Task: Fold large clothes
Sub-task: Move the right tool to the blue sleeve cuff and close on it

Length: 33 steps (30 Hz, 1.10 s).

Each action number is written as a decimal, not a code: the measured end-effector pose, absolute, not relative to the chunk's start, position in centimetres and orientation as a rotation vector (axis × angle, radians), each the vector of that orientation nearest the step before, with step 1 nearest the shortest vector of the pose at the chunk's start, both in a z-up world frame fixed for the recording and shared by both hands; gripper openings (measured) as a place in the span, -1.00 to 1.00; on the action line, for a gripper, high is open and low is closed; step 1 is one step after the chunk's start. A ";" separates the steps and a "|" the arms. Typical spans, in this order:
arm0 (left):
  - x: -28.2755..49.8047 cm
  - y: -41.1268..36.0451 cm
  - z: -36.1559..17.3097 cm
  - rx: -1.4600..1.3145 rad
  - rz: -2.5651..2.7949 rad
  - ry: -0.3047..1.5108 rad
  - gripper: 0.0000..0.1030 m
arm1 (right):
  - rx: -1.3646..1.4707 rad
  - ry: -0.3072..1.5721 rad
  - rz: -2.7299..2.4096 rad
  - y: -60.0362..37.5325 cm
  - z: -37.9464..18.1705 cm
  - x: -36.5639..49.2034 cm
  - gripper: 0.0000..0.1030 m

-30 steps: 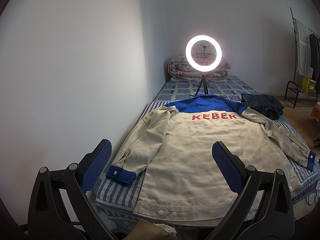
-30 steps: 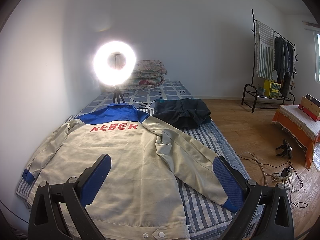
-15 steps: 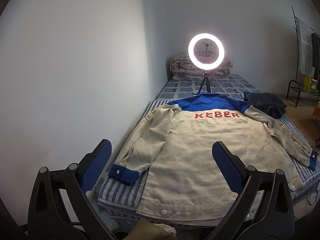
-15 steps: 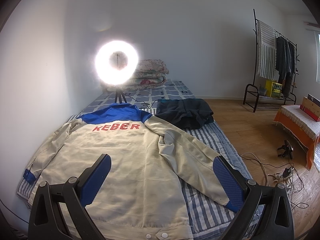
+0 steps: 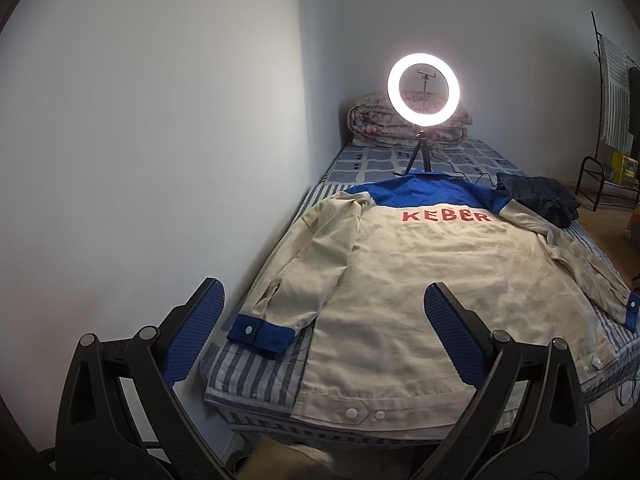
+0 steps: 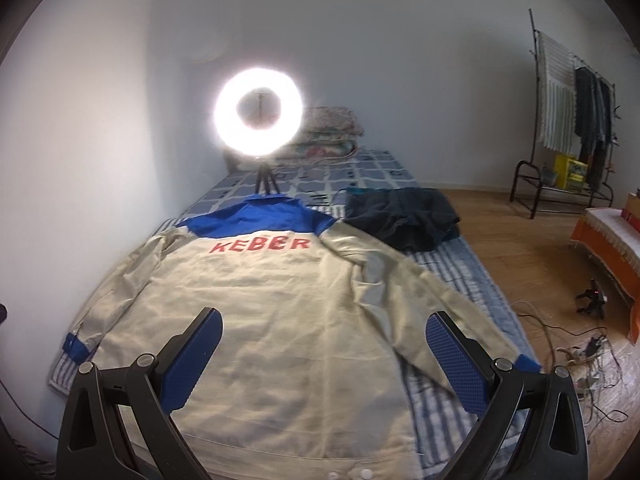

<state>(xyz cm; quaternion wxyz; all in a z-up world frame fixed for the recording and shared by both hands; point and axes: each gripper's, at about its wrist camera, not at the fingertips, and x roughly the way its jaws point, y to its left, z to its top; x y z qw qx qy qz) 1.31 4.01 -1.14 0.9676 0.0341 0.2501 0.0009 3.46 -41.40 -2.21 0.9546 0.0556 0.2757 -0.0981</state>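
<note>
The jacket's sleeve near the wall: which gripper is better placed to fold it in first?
Probably left: the left gripper faces that sleeve's blue cuff, open and empty; the right gripper faces the jacket's other side.

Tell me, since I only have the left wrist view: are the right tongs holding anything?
Observer: No. The right tongs are open and empty, poised over the lower back of the jacket.
Reviewer: What lies past the right edge of the bed?
Observer: A tangle of cables on the wooden floor.
Reviewer: Anything further right?
Observer: A low piece of furniture under an orange cover, at the frame's right edge.
</note>
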 end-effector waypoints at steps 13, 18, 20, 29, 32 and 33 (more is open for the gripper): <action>1.2 8.4 -5.2 0.021 0.000 0.553 0.94 | 0.108 0.616 0.132 -33.3 -3.2 11.2 0.72; 1.8 9.7 -6.6 -0.028 -0.014 0.602 0.75 | 0.079 0.670 0.260 -28.6 -5.9 14.7 0.58; 2.2 10.6 -7.2 -0.061 -0.007 0.621 0.74 | 0.055 0.692 0.297 -26.5 -7.2 16.1 0.51; 2.6 12.1 -8.9 -0.070 0.037 0.666 0.74 | 0.136 0.981 0.619 -16.2 -14.9 22.9 0.01; 2.6 12.2 -9.1 -0.067 0.040 0.675 0.74 | 0.189 1.065 0.680 -13.1 -17.7 24.5 -0.01; 2.7 12.3 -9.3 -0.068 0.034 0.681 0.74 | 0.202 1.088 0.689 -12.5 -18.6 24.9 -0.01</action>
